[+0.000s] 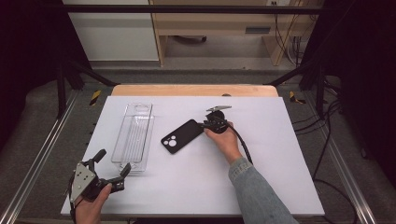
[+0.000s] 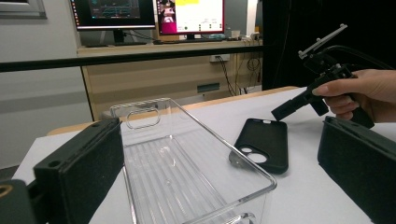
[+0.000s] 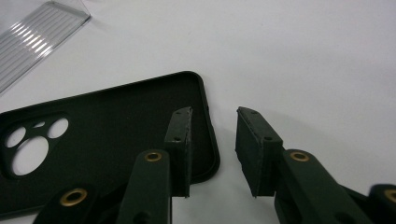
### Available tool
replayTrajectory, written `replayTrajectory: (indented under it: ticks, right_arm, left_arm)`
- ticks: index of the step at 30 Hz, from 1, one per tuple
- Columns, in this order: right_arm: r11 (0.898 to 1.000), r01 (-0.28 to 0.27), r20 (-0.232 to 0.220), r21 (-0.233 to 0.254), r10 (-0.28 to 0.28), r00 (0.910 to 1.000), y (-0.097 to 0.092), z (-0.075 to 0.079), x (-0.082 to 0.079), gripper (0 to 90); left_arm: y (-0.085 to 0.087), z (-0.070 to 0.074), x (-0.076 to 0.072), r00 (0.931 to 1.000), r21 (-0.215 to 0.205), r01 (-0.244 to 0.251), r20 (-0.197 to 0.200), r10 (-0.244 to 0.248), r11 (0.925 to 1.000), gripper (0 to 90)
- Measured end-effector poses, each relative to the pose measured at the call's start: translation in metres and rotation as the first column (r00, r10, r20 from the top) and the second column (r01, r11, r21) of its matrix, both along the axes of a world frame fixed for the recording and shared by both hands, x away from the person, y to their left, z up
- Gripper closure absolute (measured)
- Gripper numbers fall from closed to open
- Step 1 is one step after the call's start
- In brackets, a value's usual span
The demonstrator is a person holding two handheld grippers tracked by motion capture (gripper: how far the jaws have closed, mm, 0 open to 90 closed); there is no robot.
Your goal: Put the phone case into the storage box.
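A black phone case (image 1: 182, 136) lies open side up on the white mat, camera cut-outs toward the near left. My right gripper (image 1: 204, 125) reaches it from the right, at its far right end. In the right gripper view the gripper (image 3: 214, 114) straddles the case (image 3: 102, 116) rim, one pad inside and one outside. There is a gap at the pads, so it is open. My left gripper (image 1: 113, 162) rests at the near left of the mat, jaws wide open and holding nothing. From its own view the left gripper (image 2: 222, 133) faces the case (image 2: 261, 144).
A clear plastic tray (image 1: 138, 108) lies lengthwise left of the case, its near end between the left jaws' tips. The white mat (image 1: 261, 154) covers a wooden table (image 1: 194, 90). Black frame rails and cables run along both sides. Monitors (image 2: 149, 14) stand on a desk behind.
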State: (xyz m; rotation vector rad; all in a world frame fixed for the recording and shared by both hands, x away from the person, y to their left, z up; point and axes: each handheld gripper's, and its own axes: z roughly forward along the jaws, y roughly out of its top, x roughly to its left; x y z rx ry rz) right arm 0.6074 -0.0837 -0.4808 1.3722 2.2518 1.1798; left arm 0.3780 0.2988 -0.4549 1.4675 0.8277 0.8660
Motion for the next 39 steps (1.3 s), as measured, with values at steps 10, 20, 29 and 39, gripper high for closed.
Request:
replayTrajectory:
  ticks: [10, 20, 29, 39]
  right_arm:
    - [1.000, -0.003, -0.007, 0.004, 0.003, 1.0000, 0.0015, -0.0029, 0.0005, 69.6]
    - [0.999, -0.013, 0.000, -0.029, 0.013, 0.9999, 0.0071, -0.0075, -0.0011, 71.2]
    - [1.000, -0.006, -0.002, -0.030, 0.006, 1.0000, 0.0060, -0.0093, -0.0004, 74.4]
    - [1.000, -0.009, -0.008, -0.019, 0.008, 0.9999, 0.0040, -0.0100, 0.0002, 80.5]
  left_arm:
    - [-0.0005, 0.0000, 0.0000, 1.0000, 0.003, 0.001, 0.001, -0.001, 1.0000, 0.2]
    - [-0.0003, 0.0000, -0.0001, 1.0000, 0.002, 0.001, -0.001, -0.001, 1.0000, 0.2]
    - [-0.0005, -0.0002, 0.0000, 1.0000, 0.002, 0.002, -0.002, -0.002, 1.0000, 0.2]
    - [-0.0005, -0.0003, 0.0001, 1.0000, 0.003, 0.002, -0.003, -0.002, 1.0000, 0.2]
